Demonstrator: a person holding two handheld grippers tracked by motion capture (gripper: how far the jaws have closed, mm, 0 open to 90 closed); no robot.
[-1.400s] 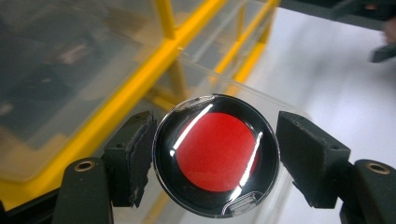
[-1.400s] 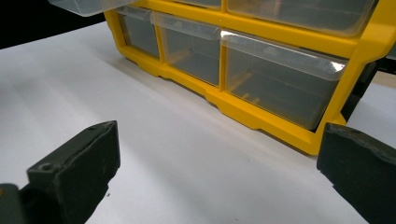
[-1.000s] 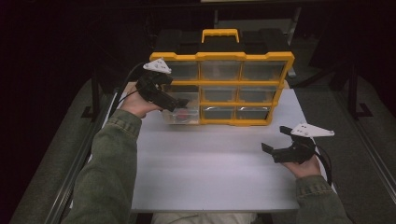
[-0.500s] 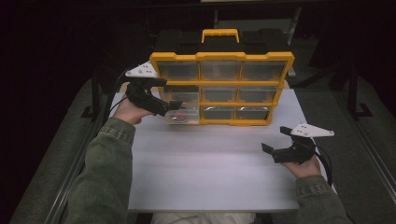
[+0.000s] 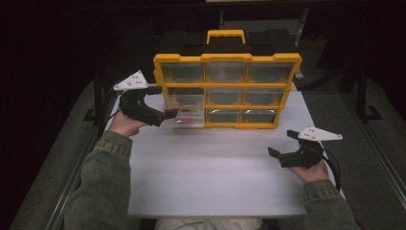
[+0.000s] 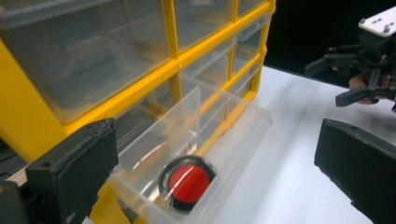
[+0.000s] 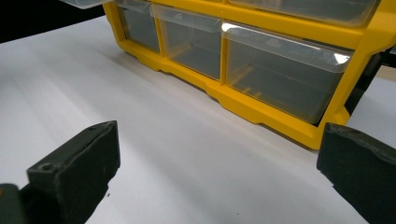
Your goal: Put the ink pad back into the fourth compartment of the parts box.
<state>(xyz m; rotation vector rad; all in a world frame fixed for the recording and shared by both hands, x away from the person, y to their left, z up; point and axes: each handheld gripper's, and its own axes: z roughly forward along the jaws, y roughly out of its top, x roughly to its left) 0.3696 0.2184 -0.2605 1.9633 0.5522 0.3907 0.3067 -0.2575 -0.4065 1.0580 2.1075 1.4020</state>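
At the bottom-left slot of the yellow organizer (image 5: 227, 91), the clear drawer (image 5: 187, 118) is pulled out toward the person, long axis running front-to-back out of the cabinet, open top up. A round red-and-black part (image 6: 187, 181) lies flat in its front end, near the front wall. The left gripper (image 5: 160, 103) sits just left of the drawer, jaws spread and empty; in the left gripper view they straddle the drawer's front corner without clearly touching it. The right gripper (image 5: 281, 143) rests well apart on the white table (image 5: 215, 177) at the right, jaws spread and empty, pointing toward the organizer's lower-right drawers (image 7: 280, 74), which are pushed in. The organizer stands upright at the table's far edge, carry handle (image 5: 226, 34) on top.
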